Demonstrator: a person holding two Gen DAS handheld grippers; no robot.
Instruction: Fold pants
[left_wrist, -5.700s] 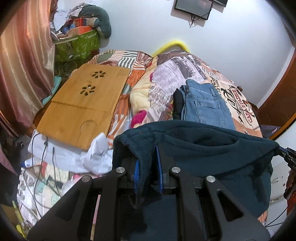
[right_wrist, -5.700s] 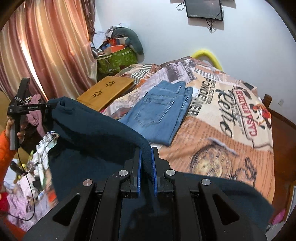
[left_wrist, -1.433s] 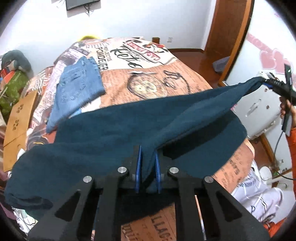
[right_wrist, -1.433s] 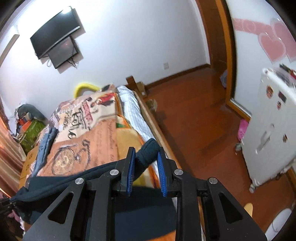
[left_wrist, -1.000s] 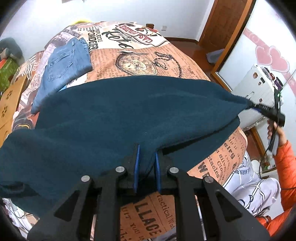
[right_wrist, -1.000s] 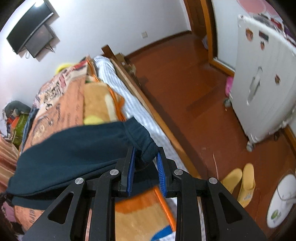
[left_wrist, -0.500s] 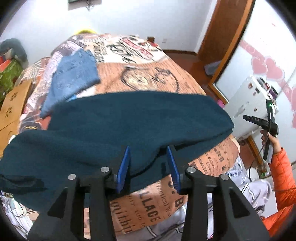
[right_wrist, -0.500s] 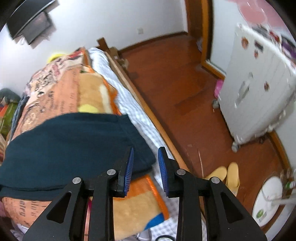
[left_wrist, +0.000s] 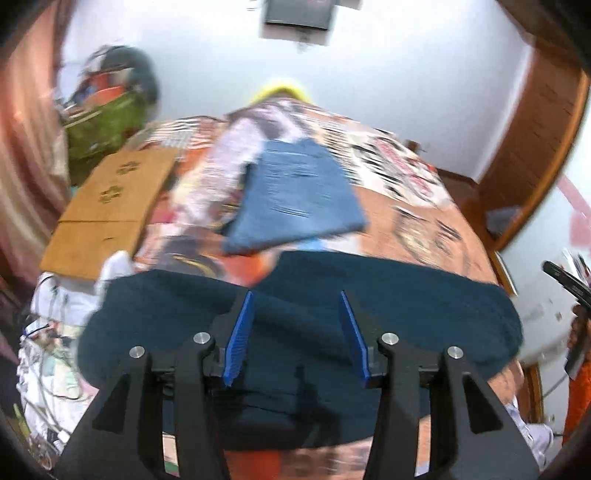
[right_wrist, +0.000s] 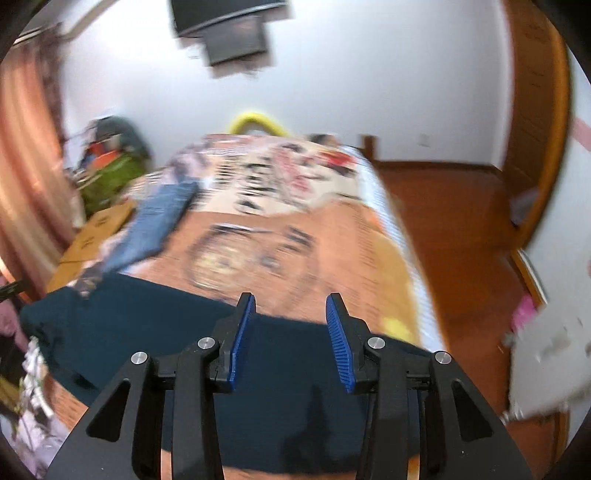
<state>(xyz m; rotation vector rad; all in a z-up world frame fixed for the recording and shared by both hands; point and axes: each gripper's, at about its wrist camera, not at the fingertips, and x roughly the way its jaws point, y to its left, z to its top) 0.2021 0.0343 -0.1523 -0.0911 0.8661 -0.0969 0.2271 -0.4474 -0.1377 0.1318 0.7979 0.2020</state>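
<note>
Dark teal pants (left_wrist: 406, 302) lie spread across the near end of the bed, also seen in the right wrist view as pants (right_wrist: 147, 317). My left gripper (left_wrist: 297, 332) hovers above them with its jaws opening and nothing pinched between the blue pads. My right gripper (right_wrist: 290, 339) is likewise above the cloth, its jaws opening and nothing gripped. Folded blue jeans (left_wrist: 295, 195) rest farther up the bed, also visible as jeans (right_wrist: 155, 225) at the left. Both views are motion-blurred.
The bed carries a printed orange blanket (right_wrist: 332, 240). A wooden lap tray (left_wrist: 107, 210) and a green box (left_wrist: 99, 133) sit at the left, cables and clutter below. A wooden floor (right_wrist: 461, 229) and door (right_wrist: 532, 110) are on the right. An orange sleeve (left_wrist: 580, 398) shows at the right edge.
Both grippers have let go of the dark pants, which now lie on the bed. Both have lifted and swung, so they now look along the bed toward the far wall.
</note>
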